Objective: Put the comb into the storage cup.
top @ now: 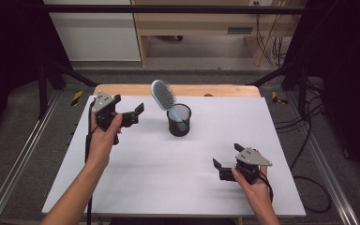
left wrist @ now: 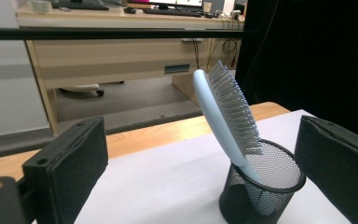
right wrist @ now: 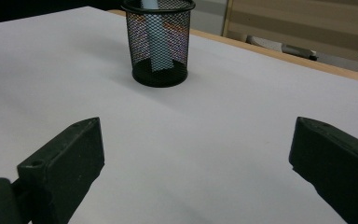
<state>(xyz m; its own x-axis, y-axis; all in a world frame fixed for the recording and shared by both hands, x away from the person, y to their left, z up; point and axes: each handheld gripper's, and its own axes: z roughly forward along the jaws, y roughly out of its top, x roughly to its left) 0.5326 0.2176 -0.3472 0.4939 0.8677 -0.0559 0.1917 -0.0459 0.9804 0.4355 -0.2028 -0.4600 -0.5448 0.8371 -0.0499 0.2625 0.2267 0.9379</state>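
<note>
Pale blue hairbrush (top: 163, 94) with grey bristles stands handle-down, tilted, in black mesh cup (top: 179, 120), upper centre of high view. Left gripper (top: 133, 112) jaws apart, left of cup. Right gripper (top: 225, 163) jaws apart, lower right, holding nothing.

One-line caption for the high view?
Pale blue hairbrush stands handle-down in a black mesh cup; open left gripper and right gripper apart from it.

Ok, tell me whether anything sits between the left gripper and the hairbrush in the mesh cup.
Nothing visible does. The left gripper is open and points at the hairbrush, which stands handle-down in the mesh cup. Between them lies bare white table. The right gripper is open too, well off to the side.
</note>
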